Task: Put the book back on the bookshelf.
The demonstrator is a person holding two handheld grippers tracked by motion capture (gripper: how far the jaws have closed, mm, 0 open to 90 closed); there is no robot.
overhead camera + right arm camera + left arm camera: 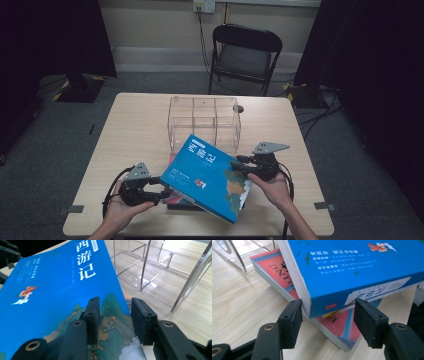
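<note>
A thick blue book (210, 175) with a mountain picture on its cover hangs tilted above the table. Under it a red book (277, 272) lies flat on the wood. My right gripper (240, 167) is shut on the blue book's right edge; in the right gripper view (115, 315) one pad lies on the cover (55, 290) and the other past the edge. My left gripper (161, 191) stands open at the book's near left corner. In the left gripper view (328, 312) that corner (352, 267) pokes between the jaws, beside the left pad.
A clear acrylic organizer (205, 117) with several compartments stands behind the books, mid-table. The wooden table (130, 130) has bare room at the left and right. A black folding chair (245, 50) stands beyond the far edge, with cables on the floor.
</note>
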